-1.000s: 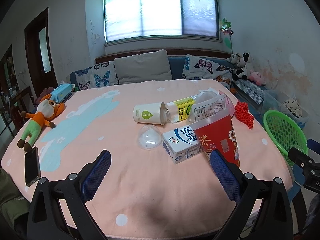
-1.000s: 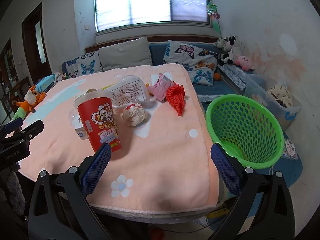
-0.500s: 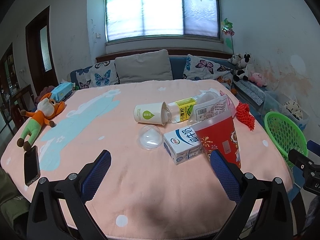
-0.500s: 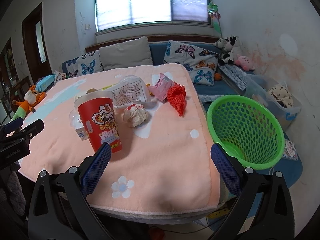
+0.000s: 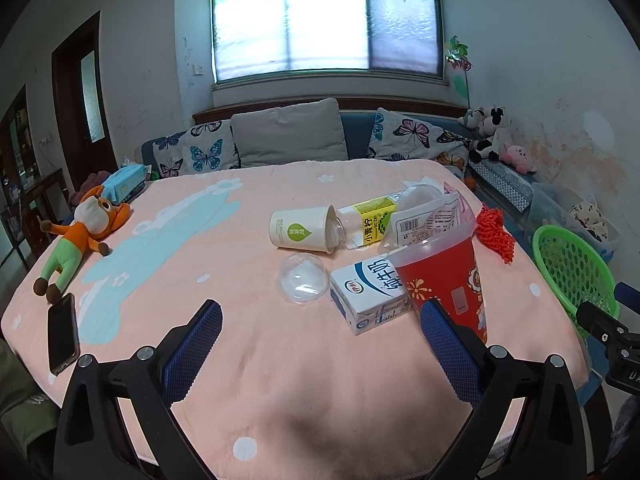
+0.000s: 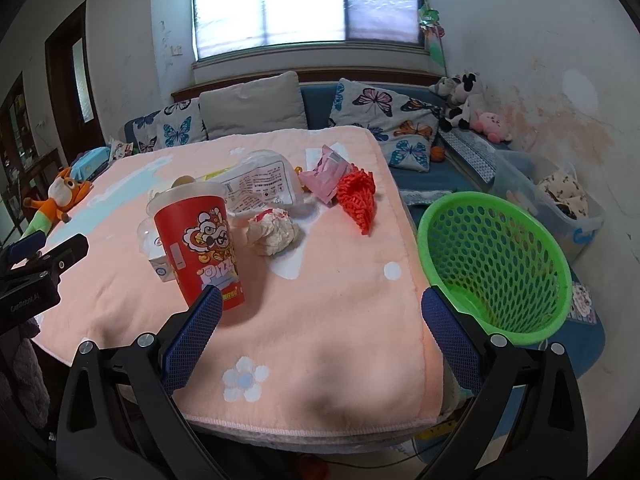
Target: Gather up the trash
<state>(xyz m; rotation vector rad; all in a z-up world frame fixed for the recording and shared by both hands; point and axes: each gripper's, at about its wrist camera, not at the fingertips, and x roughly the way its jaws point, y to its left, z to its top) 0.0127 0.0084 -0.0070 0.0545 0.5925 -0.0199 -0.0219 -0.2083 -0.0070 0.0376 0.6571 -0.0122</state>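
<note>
- Nothing collected yet, by the look of it: green basket [image 6: 496, 264] beside the table [image 6: 320, 320], seemingly empty inside.
- Both tools wide apart, gripping nothing: left tool [image 5: 320, 344], right tool [image 6: 322, 330], each low over the near table edge.
- Still on the table: red cup [image 6: 198, 248] upright, milk carton [image 5: 368, 292], paper cup [image 5: 300, 230] and bottle [image 5: 368, 220] on their sides, clear dome lid [image 5: 302, 282], crumpled paper [image 6: 274, 230], red netting [image 6: 356, 198], pink wrapper [image 6: 324, 178], clear bag [image 6: 260, 188].
- Whole job ahead, probably.
</note>
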